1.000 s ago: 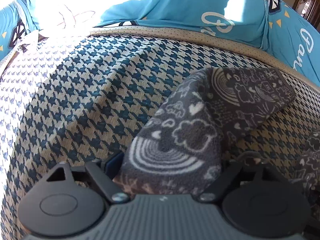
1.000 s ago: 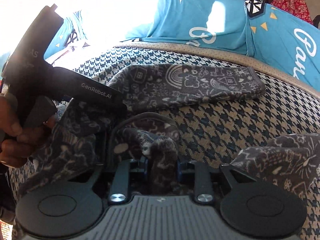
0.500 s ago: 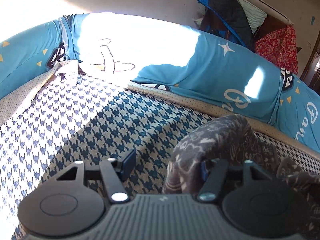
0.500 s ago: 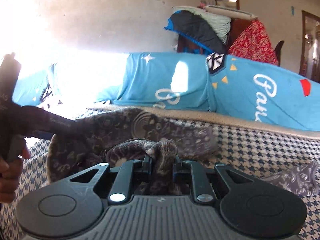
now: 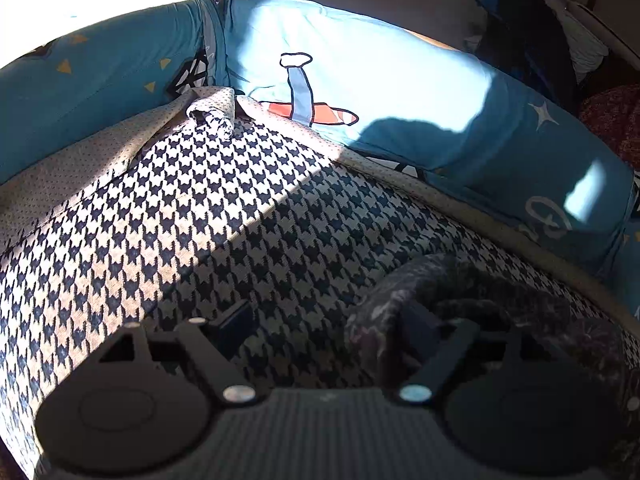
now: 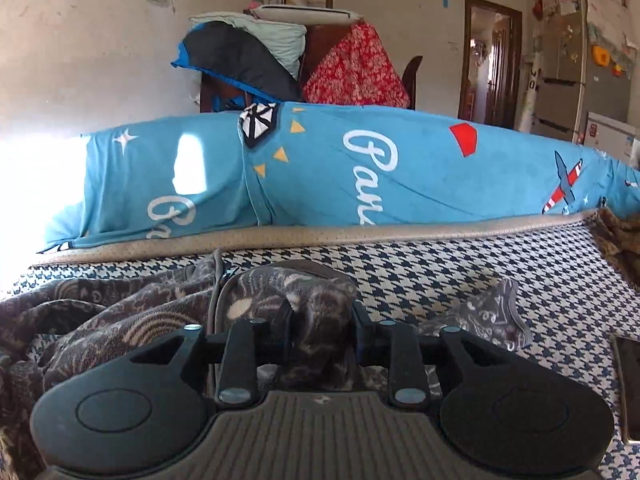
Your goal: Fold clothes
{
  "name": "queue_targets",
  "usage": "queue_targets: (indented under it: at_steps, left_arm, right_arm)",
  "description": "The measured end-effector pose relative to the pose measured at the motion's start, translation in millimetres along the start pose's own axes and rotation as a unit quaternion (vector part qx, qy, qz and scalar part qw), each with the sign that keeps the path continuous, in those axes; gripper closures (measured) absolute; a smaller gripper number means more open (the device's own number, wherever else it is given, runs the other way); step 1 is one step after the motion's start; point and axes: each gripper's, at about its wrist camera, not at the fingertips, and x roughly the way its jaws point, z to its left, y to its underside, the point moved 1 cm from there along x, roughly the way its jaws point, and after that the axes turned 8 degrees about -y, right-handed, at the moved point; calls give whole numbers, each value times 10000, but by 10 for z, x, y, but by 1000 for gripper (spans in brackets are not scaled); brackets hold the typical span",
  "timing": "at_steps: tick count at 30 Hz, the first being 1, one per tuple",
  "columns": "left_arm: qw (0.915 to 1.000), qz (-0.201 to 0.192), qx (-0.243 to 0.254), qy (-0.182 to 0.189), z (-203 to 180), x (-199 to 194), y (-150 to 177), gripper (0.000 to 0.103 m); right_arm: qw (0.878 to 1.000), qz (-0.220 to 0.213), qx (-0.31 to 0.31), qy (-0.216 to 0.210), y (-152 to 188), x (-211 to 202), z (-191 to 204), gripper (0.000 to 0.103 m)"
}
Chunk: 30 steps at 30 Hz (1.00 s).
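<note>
Right wrist: cover (image 6: 420, 168) lettering "Par"

Rumpled dark grey doodle-print fleece garment (image 6: 132, 320) on the houndstooth cover (image 6: 500, 264).

One grey patterned fleece garment (image 6: 132, 320), one houndstooth cover (image 5: 224, 208), two blue printed cushions (image 6: 360, 172), one phone (image 6: 628, 388).

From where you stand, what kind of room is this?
Most likely a lived-in home: a sofa with a houndstooth cover, blue printed cushions, and a fridge covered in stickers near a doorway.
</note>
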Motion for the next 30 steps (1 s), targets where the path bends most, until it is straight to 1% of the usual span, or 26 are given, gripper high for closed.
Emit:
queue_targets:
  at_steps: [2,3,4,6,9,12,14,18,19,20,22,25,27,30]
  left_arm:
    - [9997,-225,-59,108,18,-96,-24,10]
    - [9993,-337,-88,162,26,-145,-36,6]
    - [9989,-404,-79,225,23,-176,-41,4]
    - [9987,-356,-2,356,-13,-175,-27,3]
    - [9981,-135,125,582,-98,-116,11,3]
    - [9978,-124,206,624,-149,-107,34,3]
    - [9975,-141,269,633,-180,-100,39,2]
    - [9980,-166,355,504,-222,-49,48,0]
    - [9981,-163,367,462,-227,-31,45,0]
    - [9984,-133,368,417,-228,-5,37,0]
    - [9989,-4,338,325,-217,66,21,0]
    - [9991,277,239,232,-186,191,26,0]
    - [9988,413,201,148,-166,248,39,0]
    - [9978,636,168,4,-132,335,76,0]
  right_arm:
    - [9998,-156,107,2,-17,-50,-54,62]
    - [9996,-237,159,3,-29,-75,-81,61]
    - [9994,-302,187,-2,-36,-96,-95,59]
    - [9989,-421,198,-74,-47,-131,-99,58]
    - [9980,-600,87,-197,-79,-165,-49,58]
    - [9963,-761,-11,-387,-99,-195,19,57]
    - [9951,-777,-95,-607,-108,-190,87,56]
    - [9907,-774,-244,-1088,-96,-156,245,56]
    - [9892,-732,-281,-1238,-87,-130,294,54]
    - [9874,-678,-318,-1397,-76,-99,346,50]
    - [9845,-498,-320,-1650,-58,-23,417,49]
    - [9802,-146,-83,-1972,-30,150,506,46]
    - [9794,28,57,-2020,-4,270,559,44]
    - [9793,124,234,-2007,-9,420,637,39]
